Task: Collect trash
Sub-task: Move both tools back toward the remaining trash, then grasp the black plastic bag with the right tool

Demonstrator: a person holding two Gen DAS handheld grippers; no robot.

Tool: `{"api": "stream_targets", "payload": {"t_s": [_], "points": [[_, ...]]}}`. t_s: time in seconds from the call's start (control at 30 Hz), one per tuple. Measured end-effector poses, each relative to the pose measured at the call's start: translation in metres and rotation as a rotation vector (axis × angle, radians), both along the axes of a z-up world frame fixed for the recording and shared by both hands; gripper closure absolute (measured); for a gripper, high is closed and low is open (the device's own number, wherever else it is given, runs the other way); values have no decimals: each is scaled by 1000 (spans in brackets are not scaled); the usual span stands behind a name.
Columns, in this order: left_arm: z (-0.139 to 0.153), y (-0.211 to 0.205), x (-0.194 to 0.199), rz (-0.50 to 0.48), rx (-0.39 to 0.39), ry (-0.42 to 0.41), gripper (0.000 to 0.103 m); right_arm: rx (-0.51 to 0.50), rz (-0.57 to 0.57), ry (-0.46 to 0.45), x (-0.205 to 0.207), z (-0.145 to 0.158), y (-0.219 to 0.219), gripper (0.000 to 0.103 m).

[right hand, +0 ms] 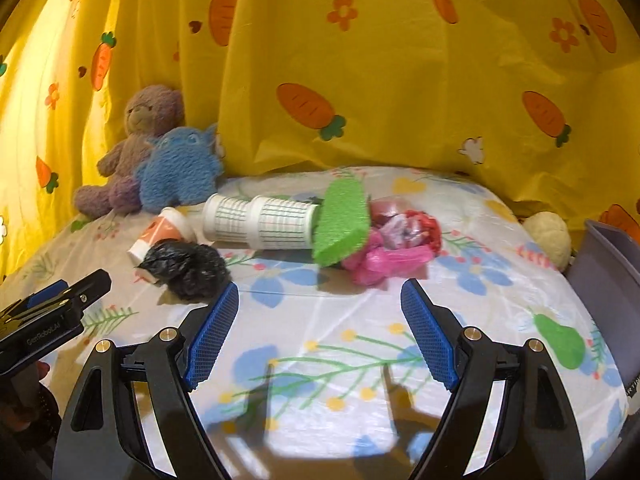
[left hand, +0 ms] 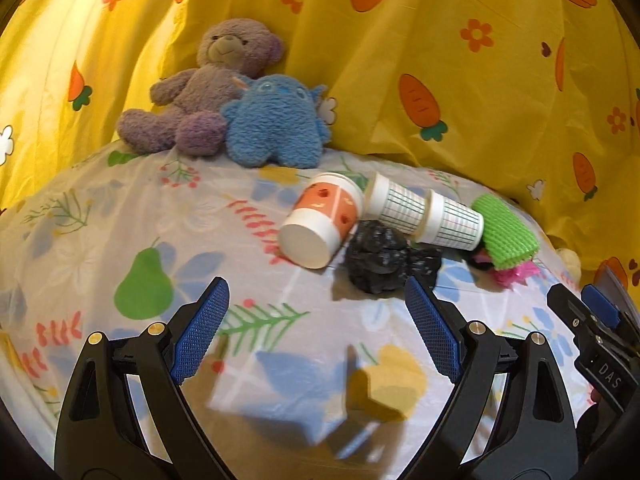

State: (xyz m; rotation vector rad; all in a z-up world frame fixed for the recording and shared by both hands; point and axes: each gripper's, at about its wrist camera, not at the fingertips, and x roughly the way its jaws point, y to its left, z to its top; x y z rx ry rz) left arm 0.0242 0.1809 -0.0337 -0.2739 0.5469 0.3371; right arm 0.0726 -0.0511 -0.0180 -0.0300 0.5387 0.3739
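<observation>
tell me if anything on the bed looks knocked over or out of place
Three paper cups lie tipped on their sides: the orange cup and two nested grid cups. Around them sit a crumpled black bag, green foam netting and pink plastic.

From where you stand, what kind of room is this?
Probably a child's bedroom: a bed sheet printed with fruit and flowers, a teddy bear beside a blue plush, and carrot-print curtain behind.

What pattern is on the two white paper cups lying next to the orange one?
A thin green grid on the two white cups, clearest in the right wrist view.
</observation>
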Motion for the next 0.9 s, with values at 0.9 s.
{"api": "stream_targets", "payload": {"t_s": [0.9], "points": [[-11, 48, -11, 119, -29, 13, 15, -109, 310, 204, 61, -38, 144, 61]]}}
